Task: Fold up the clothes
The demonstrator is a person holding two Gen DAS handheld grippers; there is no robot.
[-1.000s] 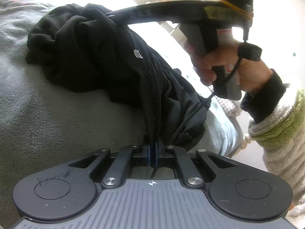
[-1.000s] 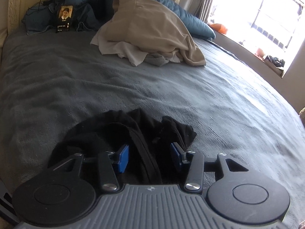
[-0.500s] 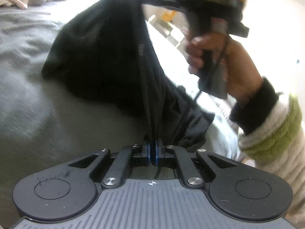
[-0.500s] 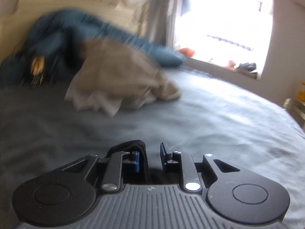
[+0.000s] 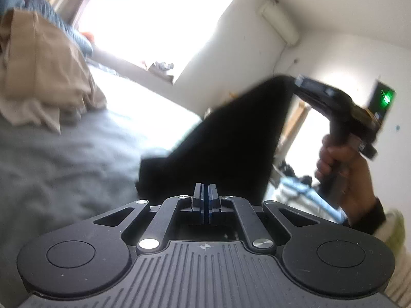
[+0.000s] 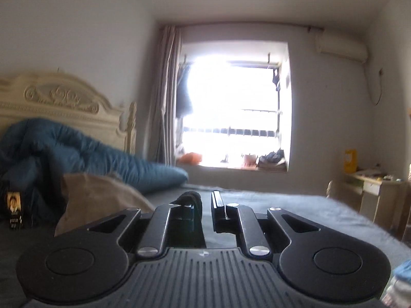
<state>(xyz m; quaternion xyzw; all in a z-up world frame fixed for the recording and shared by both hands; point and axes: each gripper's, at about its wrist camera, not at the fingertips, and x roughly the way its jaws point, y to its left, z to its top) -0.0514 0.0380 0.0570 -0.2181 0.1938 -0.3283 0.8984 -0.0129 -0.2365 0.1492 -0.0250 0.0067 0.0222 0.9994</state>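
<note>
The left tongs [image 5: 205, 200] are sitting pressed together at the bottom of the frame, pinching the near edge of a black garment [image 5: 231, 143]. The cloth is stretching up and to the right, blurred, to the right tongs [image 5: 295, 80], which are gripping its far corner. A hand [image 5: 341, 172] in a dark cuff is clutching that handle. Below, a grey bed [image 5: 64, 159] is carrying a heap of tan clothes [image 5: 43, 77], and a window [image 5: 159, 18] is glaring white.
</note>
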